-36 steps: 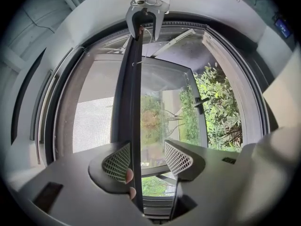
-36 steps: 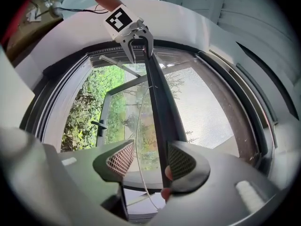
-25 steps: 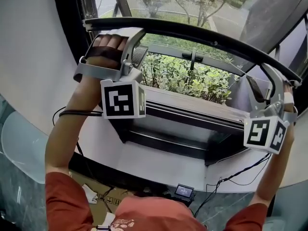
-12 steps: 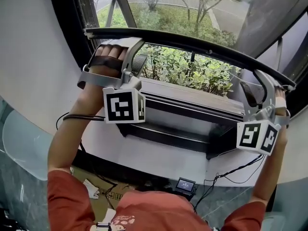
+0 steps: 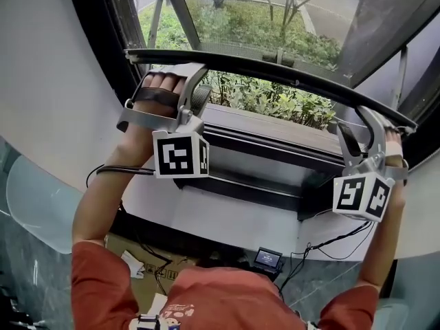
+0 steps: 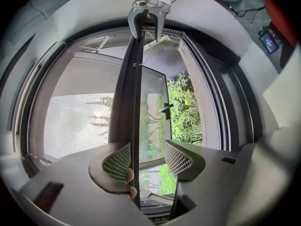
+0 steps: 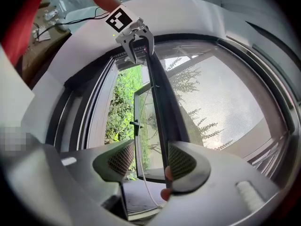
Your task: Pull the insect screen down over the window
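Note:
The insect screen's dark pull bar (image 5: 275, 66) runs across the window opening, with grey mesh (image 5: 275, 19) stretched above it. My left gripper (image 5: 194, 74) straddles the bar near its left end, my right gripper (image 5: 361, 126) near its right end. In the left gripper view the bar (image 6: 129, 102) lies against the left pad, and the left gripper (image 6: 148, 157) stands open with a gap to the other pad. In the right gripper view the bar (image 7: 162, 112) rests on the right pad of the open right gripper (image 7: 151, 159). Fingertips show behind each bar.
Below the bar lies the grey window sill (image 5: 275, 139), with green shrubs (image 5: 275, 98) outside. A casement handle (image 6: 164, 109) sits on the glass sash behind the mesh. Cables and a small device (image 5: 268, 258) lie below the sill, beside a cardboard box (image 5: 137, 260).
Both grippers have come down together with the pull bar between their jaws. The bar is closer to the sill, and more mesh shows above it.

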A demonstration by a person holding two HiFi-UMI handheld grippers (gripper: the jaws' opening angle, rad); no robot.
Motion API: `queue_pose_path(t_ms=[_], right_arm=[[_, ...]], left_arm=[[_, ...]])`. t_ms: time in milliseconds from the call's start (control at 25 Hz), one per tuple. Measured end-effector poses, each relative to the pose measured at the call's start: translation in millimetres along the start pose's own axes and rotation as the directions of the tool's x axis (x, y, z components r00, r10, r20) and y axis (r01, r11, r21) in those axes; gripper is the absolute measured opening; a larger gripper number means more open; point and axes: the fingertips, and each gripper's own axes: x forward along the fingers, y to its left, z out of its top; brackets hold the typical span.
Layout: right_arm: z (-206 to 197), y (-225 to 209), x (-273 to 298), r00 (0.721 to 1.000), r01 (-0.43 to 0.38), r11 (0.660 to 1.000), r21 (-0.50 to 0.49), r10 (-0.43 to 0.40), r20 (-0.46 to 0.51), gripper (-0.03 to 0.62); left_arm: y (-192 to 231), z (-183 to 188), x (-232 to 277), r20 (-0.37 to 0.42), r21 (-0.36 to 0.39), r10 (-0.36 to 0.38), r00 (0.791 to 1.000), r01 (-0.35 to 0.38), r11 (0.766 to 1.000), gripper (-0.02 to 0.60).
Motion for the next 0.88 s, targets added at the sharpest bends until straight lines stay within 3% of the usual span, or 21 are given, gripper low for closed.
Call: queue_pose_path(t_ms=[120, 880], right_arm=[[-0.1, 5.0, 0.7, 1.000, 0.008, 1.000, 0.024, -0.009, 0.012, 0.235], [-7.2, 65.8, 6.8, 0.990, -0.141, 0.985, 0.103, 0.141, 0.004, 0.235]], left_arm=[[-7.1, -0.8, -1.2, -0.001, -0.009, -0.009, 1.000, 0.009, 1.000, 0.227], [-69.2, -3.3, -3.9, -0.019, -0.021, -0.141, 0.990, 0.140, 0.990, 0.225]])
